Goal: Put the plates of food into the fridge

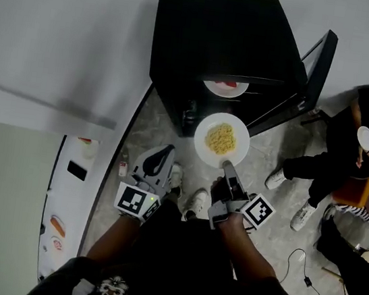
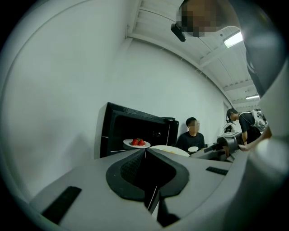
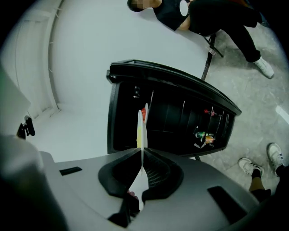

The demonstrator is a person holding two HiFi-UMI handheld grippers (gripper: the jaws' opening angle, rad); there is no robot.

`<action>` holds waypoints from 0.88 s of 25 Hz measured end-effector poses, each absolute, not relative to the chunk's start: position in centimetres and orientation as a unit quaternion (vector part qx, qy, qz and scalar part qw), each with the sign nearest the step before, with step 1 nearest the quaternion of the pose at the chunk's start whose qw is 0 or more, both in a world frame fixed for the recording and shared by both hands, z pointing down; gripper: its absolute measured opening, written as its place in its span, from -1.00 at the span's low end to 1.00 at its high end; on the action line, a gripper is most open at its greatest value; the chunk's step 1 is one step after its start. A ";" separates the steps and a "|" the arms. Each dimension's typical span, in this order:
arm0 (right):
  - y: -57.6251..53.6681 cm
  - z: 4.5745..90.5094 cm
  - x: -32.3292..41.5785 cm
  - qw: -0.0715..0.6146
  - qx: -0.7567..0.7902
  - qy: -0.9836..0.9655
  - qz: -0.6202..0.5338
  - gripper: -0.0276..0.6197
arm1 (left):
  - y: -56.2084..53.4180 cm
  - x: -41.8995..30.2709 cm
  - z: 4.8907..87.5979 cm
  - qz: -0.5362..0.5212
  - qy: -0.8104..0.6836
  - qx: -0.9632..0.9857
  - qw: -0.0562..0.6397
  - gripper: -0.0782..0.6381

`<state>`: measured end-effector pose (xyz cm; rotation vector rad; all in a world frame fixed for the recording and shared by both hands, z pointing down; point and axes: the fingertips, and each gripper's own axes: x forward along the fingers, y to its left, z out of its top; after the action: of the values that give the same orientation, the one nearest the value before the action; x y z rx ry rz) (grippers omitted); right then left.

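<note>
The right gripper (image 1: 227, 166) pinches the near rim of the plate of noodles (image 1: 222, 139), held just before the open fridge (image 1: 220, 39) (its own view shows the plate only as a thin edge). The left gripper (image 1: 162, 154) has its jaws pressed together on nothing. A plate of strawberries (image 1: 225, 86) sits inside the fridge, half hidden under its top.

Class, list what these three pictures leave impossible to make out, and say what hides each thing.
- Head view: lower shelves of the fridge, hidden under its own top.
- Right gripper view: the food on the held plate, seen edge-on.
- Right gripper view: the door-shelf items, too small and dark.
- Left gripper view: most of that plate, behind the left tool.
</note>
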<state>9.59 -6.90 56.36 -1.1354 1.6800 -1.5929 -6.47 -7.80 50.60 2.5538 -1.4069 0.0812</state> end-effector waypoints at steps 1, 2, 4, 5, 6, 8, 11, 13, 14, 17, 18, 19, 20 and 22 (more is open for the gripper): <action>-7.0 57.5 9.4 0.269 -0.425 0.623 -0.599 -0.81 | -8.0 -6.6 50.9 0.027 -0.481 0.869 0.115 -0.72; -7.2 58.6 9.3 0.262 -0.426 0.622 -0.603 -0.81 | -8.2 -6.6 51.2 0.027 -0.482 0.868 0.117 -0.72; -7.8 60.2 9.1 0.256 -0.428 0.616 -0.609 -0.81 | -8.8 -6.4 51.7 0.025 -0.477 0.872 0.112 -0.72; -8.2 61.0 9.1 0.256 -0.429 0.613 -0.612 -0.81 | -9.1 -6.3 51.9 0.024 -0.473 0.874 0.106 -0.72; -8.5 61.7 9.1 0.256 -0.431 0.609 -0.614 -0.81 | -9.4 -6.2 52.1 0.024 -0.471 0.876 0.104 -0.72; -9.3 62.9 9.1 0.253 -0.436 0.606 -0.615 -0.81 | -9.9 -6.3 52.8 0.028 -0.470 0.876 0.107 -0.72; -10.8 64.6 9.1 0.255 -0.443 0.604 -0.611 -0.81 | -10.7 -6.6 54.1 0.038 -0.472 0.874 0.110 -0.72; -11.7 65.9 9.2 0.252 -0.449 0.601 -0.612 -0.81 | -11.0 -6.9 55.2 0.043 -0.475 0.871 0.118 -0.72; -12.2 66.7 9.3 0.250 -0.454 0.597 -0.613 -0.81 | -11.2 -7.0 55.7 0.044 -0.478 0.869 0.122 -0.72; -13.9 68.9 9.4 0.250 -0.462 0.586 -0.617 -0.81 | -11.8 -7.5 57.0 0.047 -0.486 0.863 0.129 -0.72; -14.5 69.5 9.4 0.248 -0.464 0.587 -0.615 -0.81 | -12.0 -7.7 57.2 0.045 -0.488 0.862 0.128 -0.72; -15.2 70.0 9.3 0.244 -0.466 0.589 -0.614 -0.81 | -12.2 -7.9 57.3 0.041 -0.490 0.862 0.126 -0.72; -15.9 70.4 9.0 0.240 -0.466 0.592 -0.613 -0.81 | -12.4 -8.1 57.4 0.038 -0.492 0.861 0.126 -0.72; -17.0 70.9 8.5 0.236 -0.463 0.595 -0.614 -0.81 | -12.2 -8.3 57.8 0.041 -0.497 0.857 0.129 -0.72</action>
<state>8.48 -16.98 70.92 -1.2689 1.6315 -1.6832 -8.33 -12.24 57.79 2.4916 -1.4450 0.1182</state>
